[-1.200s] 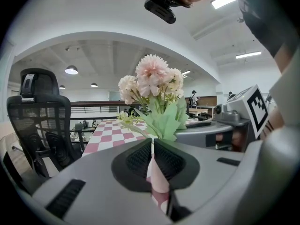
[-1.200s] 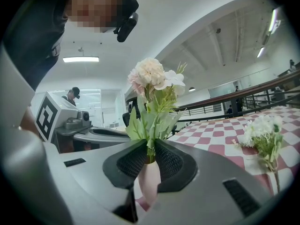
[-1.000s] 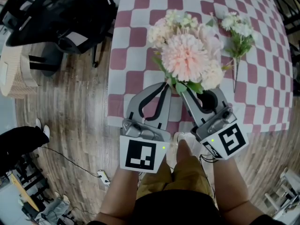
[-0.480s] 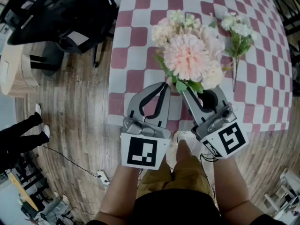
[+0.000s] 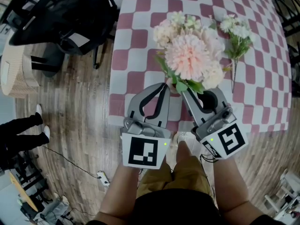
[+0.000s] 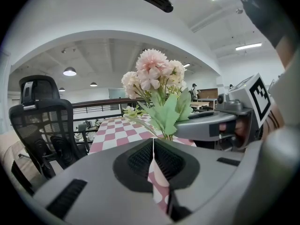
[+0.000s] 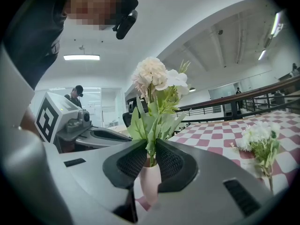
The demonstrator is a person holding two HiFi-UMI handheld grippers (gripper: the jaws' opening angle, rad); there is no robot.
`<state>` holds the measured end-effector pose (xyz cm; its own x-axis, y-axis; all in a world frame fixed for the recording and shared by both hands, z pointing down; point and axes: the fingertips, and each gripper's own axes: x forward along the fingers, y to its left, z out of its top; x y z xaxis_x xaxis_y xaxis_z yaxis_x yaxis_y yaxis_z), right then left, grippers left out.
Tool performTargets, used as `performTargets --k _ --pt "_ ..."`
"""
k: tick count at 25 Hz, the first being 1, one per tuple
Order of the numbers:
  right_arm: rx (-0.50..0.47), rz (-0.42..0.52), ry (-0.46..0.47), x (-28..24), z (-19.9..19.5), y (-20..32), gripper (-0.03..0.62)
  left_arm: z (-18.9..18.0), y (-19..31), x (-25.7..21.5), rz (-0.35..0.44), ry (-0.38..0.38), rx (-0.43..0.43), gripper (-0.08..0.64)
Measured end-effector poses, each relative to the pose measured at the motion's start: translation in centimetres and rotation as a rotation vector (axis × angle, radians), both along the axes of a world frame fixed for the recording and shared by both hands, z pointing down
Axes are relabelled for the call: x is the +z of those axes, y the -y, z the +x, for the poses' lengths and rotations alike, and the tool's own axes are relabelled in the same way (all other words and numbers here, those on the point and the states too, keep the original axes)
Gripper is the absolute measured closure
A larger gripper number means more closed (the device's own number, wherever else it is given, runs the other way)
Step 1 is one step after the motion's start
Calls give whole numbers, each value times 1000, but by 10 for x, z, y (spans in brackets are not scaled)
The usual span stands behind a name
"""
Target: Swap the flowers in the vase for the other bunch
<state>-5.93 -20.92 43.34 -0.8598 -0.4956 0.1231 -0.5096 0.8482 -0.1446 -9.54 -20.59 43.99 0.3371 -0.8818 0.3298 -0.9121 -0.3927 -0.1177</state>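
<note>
the right gripper (image 7: 149, 146) has its jaws pinched in on the green stems of the pink bouquet (image 5: 190, 55), just above the neck of the small pink vase (image 7: 150, 184); the stems stand upright between the pads, so the long axis to follow runs straight up out of the vase, with the gripper coming at it from the side; that looks to me like the thing the next move hangs on, a pull along the stems rather than across them, or the light vase may tip or ride up with them; the left gripper (image 5: 165, 85) sits just beside it on the left, jaws pressed together on nothing, near enough to steady the vase if needed; the vase stands near the front edge of the checked table (image 5: 140, 36), mostly hidden under the blooms from above; the bouquet is a full head of pale pink and cream flowers with broad serrated leaves low on the stems, top-heavy for such a narrow vase; the other bunch (image 5: 236, 32), smaller and white, lies flat on the cloth well off to the right, stem pointing back toward the person, on the right gripper's side.
</note>
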Motion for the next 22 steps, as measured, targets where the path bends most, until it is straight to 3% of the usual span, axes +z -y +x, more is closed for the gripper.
performTargets --k 9,13,22 --pt "-10 -11 0 -1 0 -1 532 -1 3 -9 15 7 -3 551" --pt "-12 -17 0 1 -1 -1 476 -2 3 -9 15 10 -1 551" --pt "-3 -15 -13 -1 7 -9 466 1 1 -15 26 5 2 551"
